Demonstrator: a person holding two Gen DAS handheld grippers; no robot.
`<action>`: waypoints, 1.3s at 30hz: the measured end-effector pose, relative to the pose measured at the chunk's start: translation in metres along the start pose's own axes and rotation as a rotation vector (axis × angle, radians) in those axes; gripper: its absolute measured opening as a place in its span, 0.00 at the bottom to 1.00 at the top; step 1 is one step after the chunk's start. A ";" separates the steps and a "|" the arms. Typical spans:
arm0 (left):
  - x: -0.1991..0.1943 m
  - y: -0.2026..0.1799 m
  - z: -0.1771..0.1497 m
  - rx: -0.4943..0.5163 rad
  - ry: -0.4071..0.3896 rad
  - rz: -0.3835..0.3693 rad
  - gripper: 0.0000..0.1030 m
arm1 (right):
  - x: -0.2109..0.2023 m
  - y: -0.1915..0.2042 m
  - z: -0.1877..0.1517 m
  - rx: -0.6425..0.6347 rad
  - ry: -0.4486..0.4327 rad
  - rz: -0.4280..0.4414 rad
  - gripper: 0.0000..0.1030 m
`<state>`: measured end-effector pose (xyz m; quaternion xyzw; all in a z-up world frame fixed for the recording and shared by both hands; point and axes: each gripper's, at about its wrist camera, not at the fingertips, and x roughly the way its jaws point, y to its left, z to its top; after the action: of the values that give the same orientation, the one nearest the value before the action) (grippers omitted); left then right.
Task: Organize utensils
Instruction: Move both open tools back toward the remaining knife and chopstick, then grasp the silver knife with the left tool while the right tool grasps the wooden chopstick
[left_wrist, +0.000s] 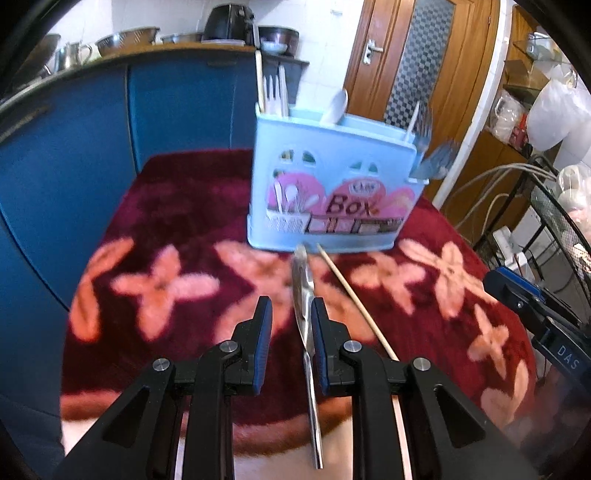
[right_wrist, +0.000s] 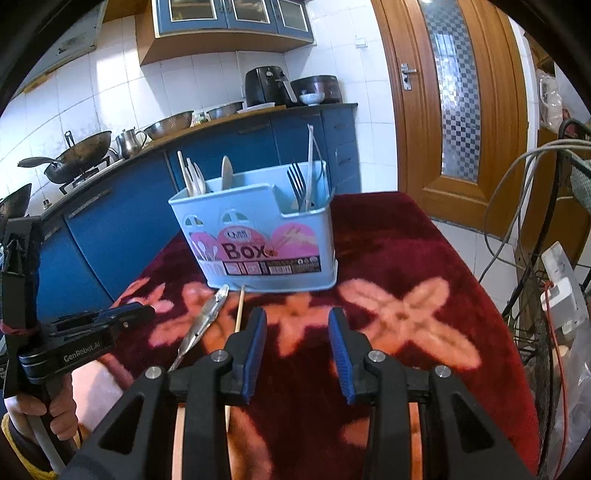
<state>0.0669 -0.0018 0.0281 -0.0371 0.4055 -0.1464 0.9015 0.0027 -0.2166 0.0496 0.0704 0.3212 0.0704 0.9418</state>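
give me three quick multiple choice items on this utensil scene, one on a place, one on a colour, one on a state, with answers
1. Where does the wooden chopstick lie?
A. inside the box
B. on the red cloth in front of the box
C. on the counter

2. What colour is the utensil box?
A. light blue
B. green
C. black

3. What state is the right claw in?
A. shut on a fork
B. shut on the chopstick
C. open, holding nothing

Answers:
1 B, it rests on the cloth beside the metal utensil, near the box's base.
2 A, its walls are pale blue with a pink label.
3 C, its pads stand apart with only cloth between.
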 end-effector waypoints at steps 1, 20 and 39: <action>0.002 -0.001 -0.001 0.000 0.012 -0.004 0.20 | 0.001 -0.001 -0.001 0.002 0.005 0.000 0.37; 0.058 -0.012 -0.004 0.005 0.214 -0.029 0.20 | 0.014 -0.010 -0.013 0.033 0.052 0.008 0.40; 0.083 -0.015 0.012 0.020 0.206 -0.013 0.14 | 0.022 -0.012 -0.018 0.039 0.078 0.024 0.43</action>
<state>0.1247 -0.0414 -0.0208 -0.0156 0.4941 -0.1594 0.8545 0.0095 -0.2227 0.0204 0.0900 0.3579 0.0783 0.9261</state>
